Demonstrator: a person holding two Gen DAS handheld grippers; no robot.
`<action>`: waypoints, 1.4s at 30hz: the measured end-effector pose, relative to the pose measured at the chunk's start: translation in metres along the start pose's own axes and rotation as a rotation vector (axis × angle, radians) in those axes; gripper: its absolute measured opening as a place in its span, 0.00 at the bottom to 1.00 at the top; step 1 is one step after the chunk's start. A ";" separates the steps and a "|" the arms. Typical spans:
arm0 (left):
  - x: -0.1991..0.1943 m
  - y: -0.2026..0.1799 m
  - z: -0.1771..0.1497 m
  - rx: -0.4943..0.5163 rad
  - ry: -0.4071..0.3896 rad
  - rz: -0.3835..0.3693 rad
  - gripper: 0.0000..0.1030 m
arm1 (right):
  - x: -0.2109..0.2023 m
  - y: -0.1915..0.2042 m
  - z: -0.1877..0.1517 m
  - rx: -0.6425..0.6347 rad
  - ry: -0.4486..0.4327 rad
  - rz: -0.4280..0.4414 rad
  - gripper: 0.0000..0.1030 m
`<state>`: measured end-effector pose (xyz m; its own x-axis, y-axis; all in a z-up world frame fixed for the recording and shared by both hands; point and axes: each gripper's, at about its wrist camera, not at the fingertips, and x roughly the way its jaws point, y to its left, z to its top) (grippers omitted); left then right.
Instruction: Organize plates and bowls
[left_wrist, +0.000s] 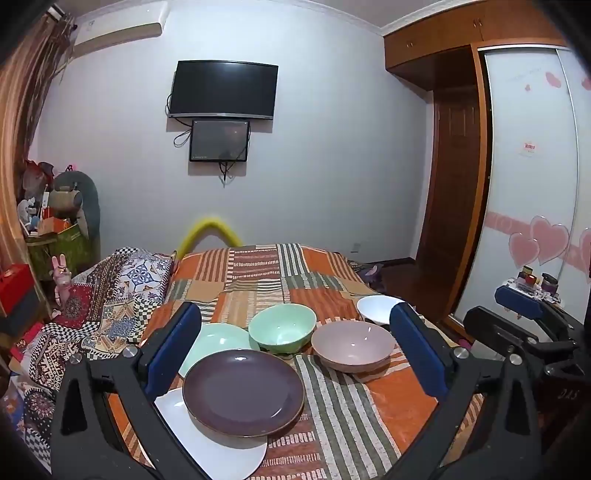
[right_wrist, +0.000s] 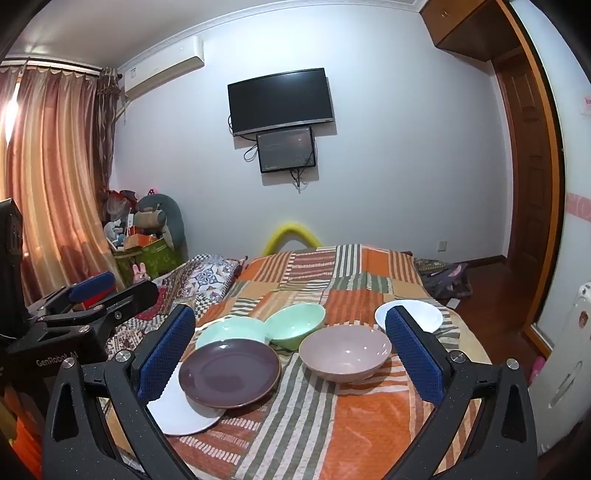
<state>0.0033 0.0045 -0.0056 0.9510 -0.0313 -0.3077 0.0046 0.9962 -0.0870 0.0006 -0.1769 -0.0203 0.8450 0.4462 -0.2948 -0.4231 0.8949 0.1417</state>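
Observation:
On the striped bedspread (left_wrist: 332, 413) lie a purple plate (left_wrist: 243, 392) overlapping a white plate (left_wrist: 214, 443) and a mint green plate (left_wrist: 218, 341). Behind stand a mint green bowl (left_wrist: 282, 326), a pinkish-grey bowl (left_wrist: 352, 345) and a white bowl (left_wrist: 376, 308). The same show in the right wrist view: purple plate (right_wrist: 229, 373), white plate (right_wrist: 181, 411), green plate (right_wrist: 231, 330), green bowl (right_wrist: 295, 323), pink bowl (right_wrist: 345, 350), white bowl (right_wrist: 410, 314). My left gripper (left_wrist: 295, 354) is open and empty above the dishes. My right gripper (right_wrist: 291, 354) is open and empty too.
The bed's right edge drops to a wood floor (right_wrist: 491, 291) by a wardrobe (left_wrist: 524, 166). A patterned quilt (left_wrist: 107, 295) lies at the left. A TV (left_wrist: 223, 90) hangs on the far wall. Toys and boxes (left_wrist: 55, 221) stand in the left corner.

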 end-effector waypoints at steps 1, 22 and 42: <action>0.000 0.000 -0.001 0.000 -0.001 -0.001 1.00 | -0.001 0.002 0.001 -0.002 -0.001 -0.001 1.00; -0.001 -0.001 -0.002 0.015 -0.010 0.010 1.00 | 0.001 -0.008 -0.003 0.007 -0.009 0.006 1.00; -0.003 -0.005 -0.002 0.033 -0.025 0.020 1.00 | -0.002 -0.007 0.000 0.006 -0.018 0.005 1.00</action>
<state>-0.0004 -0.0010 -0.0056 0.9584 -0.0101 -0.2854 -0.0042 0.9988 -0.0495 0.0020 -0.1836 -0.0204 0.8488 0.4504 -0.2769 -0.4253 0.8928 0.1486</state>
